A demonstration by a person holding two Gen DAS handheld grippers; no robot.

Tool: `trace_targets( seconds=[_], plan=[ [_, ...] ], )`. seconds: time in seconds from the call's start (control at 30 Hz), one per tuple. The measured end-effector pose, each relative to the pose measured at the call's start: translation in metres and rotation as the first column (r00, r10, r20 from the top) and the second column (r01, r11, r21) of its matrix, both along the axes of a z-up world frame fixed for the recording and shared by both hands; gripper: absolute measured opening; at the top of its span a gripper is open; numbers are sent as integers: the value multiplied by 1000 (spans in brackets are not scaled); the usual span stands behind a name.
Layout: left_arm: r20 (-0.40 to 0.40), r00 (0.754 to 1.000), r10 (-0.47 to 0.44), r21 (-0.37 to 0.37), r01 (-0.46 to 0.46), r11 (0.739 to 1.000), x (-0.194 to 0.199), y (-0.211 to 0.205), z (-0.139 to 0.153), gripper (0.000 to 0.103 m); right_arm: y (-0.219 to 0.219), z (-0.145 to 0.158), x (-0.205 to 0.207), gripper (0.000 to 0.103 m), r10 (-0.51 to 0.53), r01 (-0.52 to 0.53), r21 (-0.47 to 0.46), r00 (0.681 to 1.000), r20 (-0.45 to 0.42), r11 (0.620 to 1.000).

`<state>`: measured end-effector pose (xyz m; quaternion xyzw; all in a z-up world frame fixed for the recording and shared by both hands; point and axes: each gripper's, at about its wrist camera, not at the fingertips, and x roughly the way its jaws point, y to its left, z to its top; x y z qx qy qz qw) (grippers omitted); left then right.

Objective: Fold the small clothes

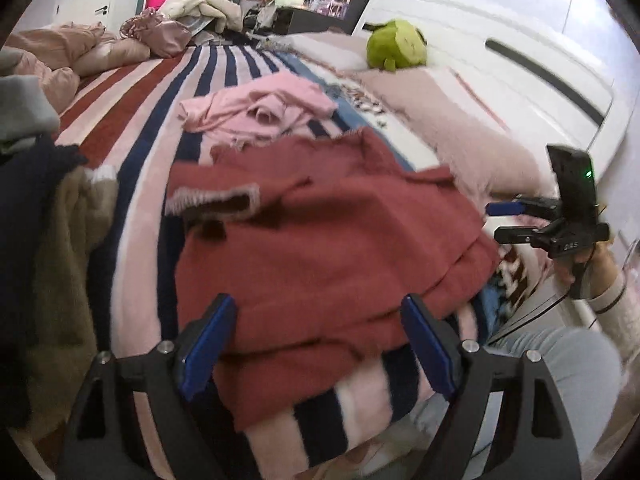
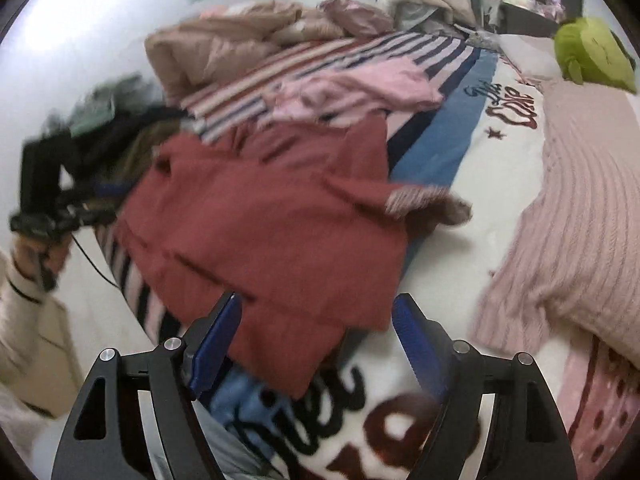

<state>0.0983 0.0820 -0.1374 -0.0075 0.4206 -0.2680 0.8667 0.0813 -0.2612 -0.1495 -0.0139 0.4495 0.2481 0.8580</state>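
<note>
A red knit sweater (image 1: 328, 240) lies spread on the striped blanket (image 1: 132, 152), one sleeve with a pale cuff (image 1: 212, 200) folded over its chest. It also shows in the right wrist view (image 2: 264, 216). My left gripper (image 1: 320, 344) is open, its blue pads just above the sweater's near hem. My right gripper (image 2: 316, 340) is open over the sweater's near corner. The right gripper also shows at the right edge of the left wrist view (image 1: 504, 222), beside the sweater. The left gripper shows blurred at the left of the right wrist view (image 2: 100, 200).
A pink garment (image 1: 256, 108) lies beyond the sweater. Dark and olive clothes (image 1: 48, 240) are piled at the left. A green plush toy (image 1: 396, 44) sits on a pink pillow (image 1: 448, 120) by the white headboard (image 1: 520, 64). Crumpled bedding (image 1: 72, 52) lies at the far end.
</note>
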Motion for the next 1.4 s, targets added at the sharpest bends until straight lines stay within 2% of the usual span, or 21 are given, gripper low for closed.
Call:
trace_targets(
  seconds=[0.07,0.1,0.17,0.2,0.23,0.27,0.3,0.37,0.5,0.63,0.73,0.87,0.93,0.97,1.03,1.1,1.13,1.2,1.27,1.33,1.4],
  plan=[
    [23,1000,15,22,-16,1000,-4,-4,-5,70,11,-11,-1,73,-45,47,-87,999,19,995],
    [39,999,20,31,-21,999,-6,-6,-7,61,17,-16,-2,73,-59,65,-139,997,47,988],
    [79,997,24,65,-29,997,-9,-13,-11,53,28,-20,-4,72,-54,77,-206,992,114,975],
    [89,996,25,73,-31,997,-11,-14,-11,44,34,-20,-4,69,-54,91,-237,986,157,967],
    [94,995,28,76,-35,996,-11,-15,-11,30,37,-19,-4,62,-56,100,-249,983,177,963],
    [100,995,30,77,-37,996,-11,-16,-10,21,40,-18,-3,53,-61,112,-263,979,196,958],
    [110,994,29,75,-37,996,-10,-15,-8,6,44,-17,-1,46,-66,124,-278,975,211,952],
    [138,990,41,50,-48,998,-9,-13,-1,4,48,-15,6,11,-63,120,-268,975,213,956],
    [193,977,87,11,-91,996,-1,-10,19,2,48,-2,23,5,-85,139,-222,968,237,965],
    [215,964,155,-4,-158,987,32,-7,39,2,49,12,51,4,-93,143,-198,966,241,970],
    [185,957,225,-24,-225,974,77,-4,46,2,44,22,84,4,-121,163,-176,967,225,971],
    [155,920,361,-8,-364,931,153,2,35,5,32,19,146,6,-196,218,-135,967,161,966],
    [116,897,426,-6,-429,903,181,11,24,28,22,10,176,12,-260,276,-141,958,123,951],
    [106,894,434,-10,-436,900,186,14,20,35,18,6,185,23,-285,299,-148,952,112,943],
    [87,895,438,-22,-438,899,189,20,17,59,8,3,192,42,-333,343,-127,938,93,931],
    [91,932,350,-69,-344,936,173,21,20,68,-4,8,183,47,-349,354,-49,933,89,934],
    [101,958,268,-72,-262,962,160,17,22,71,-10,11,175,49,-345,346,-1,935,76,938],
    [130,979,158,-12,-158,987,141,5,23,74,-17,13,161,50,-324,321,58,945,39,945],
    [154,987,37,95,-52,994,121,-12,16,75,-17,11,147,63,-283,282,86,959,-4,956],
    [148,988,-48,170,22,985,107,-25,5,77,-11,3,133,64,-241,243,82,970,-38,966],
    [131,988,-75,181,51,982,102,-30,-3,77,-4,-8,122,64,-212,216,57,975,-65,975]
  ],
)
